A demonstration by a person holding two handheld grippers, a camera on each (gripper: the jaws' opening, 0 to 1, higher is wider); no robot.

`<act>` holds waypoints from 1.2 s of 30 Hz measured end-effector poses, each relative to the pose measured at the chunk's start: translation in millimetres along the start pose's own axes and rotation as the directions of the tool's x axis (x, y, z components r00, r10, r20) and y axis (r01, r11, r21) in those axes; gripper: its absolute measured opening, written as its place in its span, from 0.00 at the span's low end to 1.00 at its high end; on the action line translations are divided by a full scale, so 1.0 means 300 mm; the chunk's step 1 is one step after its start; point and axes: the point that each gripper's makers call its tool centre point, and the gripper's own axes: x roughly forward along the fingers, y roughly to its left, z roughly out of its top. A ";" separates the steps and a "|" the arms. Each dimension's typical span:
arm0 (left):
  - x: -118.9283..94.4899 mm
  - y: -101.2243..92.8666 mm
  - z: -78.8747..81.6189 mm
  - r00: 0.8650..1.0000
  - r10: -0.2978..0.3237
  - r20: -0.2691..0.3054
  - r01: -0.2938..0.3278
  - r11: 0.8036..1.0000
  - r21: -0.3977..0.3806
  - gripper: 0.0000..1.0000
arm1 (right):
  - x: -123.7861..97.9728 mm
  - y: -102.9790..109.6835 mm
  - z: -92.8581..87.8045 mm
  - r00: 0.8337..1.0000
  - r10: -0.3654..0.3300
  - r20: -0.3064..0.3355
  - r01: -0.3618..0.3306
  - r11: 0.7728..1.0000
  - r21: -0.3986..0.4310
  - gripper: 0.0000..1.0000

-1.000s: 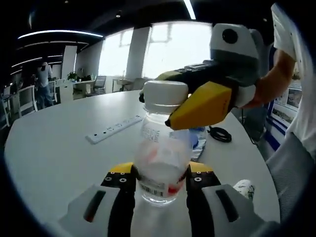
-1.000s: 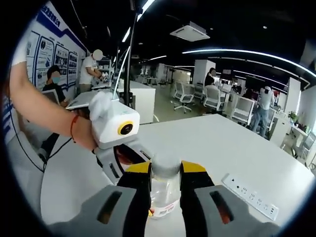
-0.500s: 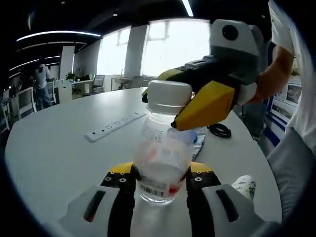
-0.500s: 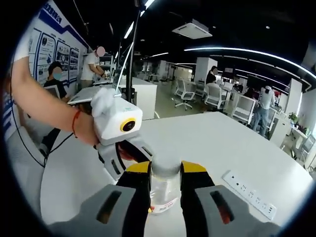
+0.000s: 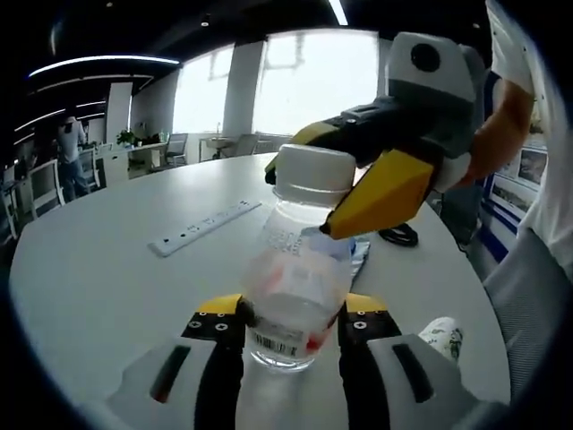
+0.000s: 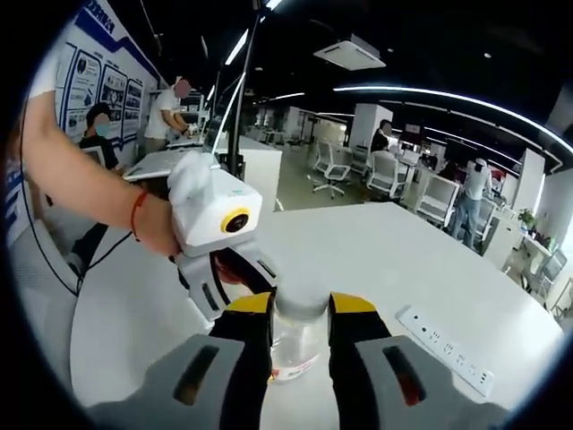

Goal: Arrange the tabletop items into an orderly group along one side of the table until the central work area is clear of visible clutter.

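Left claw (image 5: 291,324) clamping bottle (image 5: 295,287) base, right claw (image 6: 300,309) pinching cap (image 5: 313,172)

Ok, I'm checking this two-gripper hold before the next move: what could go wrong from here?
Both grippers clamp one bottle: the left gripper low on the body, the right gripper on the white cap. If the hands pull unevenly, the thin clear body may buckle or slip out.

Twisting the cap could loosen it, though I cannot tell whether the bottle holds liquid.

The bottle looks tilted; released now, it might topple toward the power strip on the table.
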 end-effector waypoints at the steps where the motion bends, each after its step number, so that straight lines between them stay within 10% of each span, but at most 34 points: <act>1: 0.000 -0.001 0.000 1.000 -0.001 0.000 0.001 1.000 0.001 0.40 | -0.001 0.000 0.000 1.000 0.000 -0.001 0.000 1.000 -0.003 0.21; 36: -0.066 -0.009 0.010 0.999 0.036 0.019 -0.032 0.984 -0.175 0.55 | -0.053 -0.048 -0.007 1.000 -0.010 0.009 0.009 0.992 0.125 0.35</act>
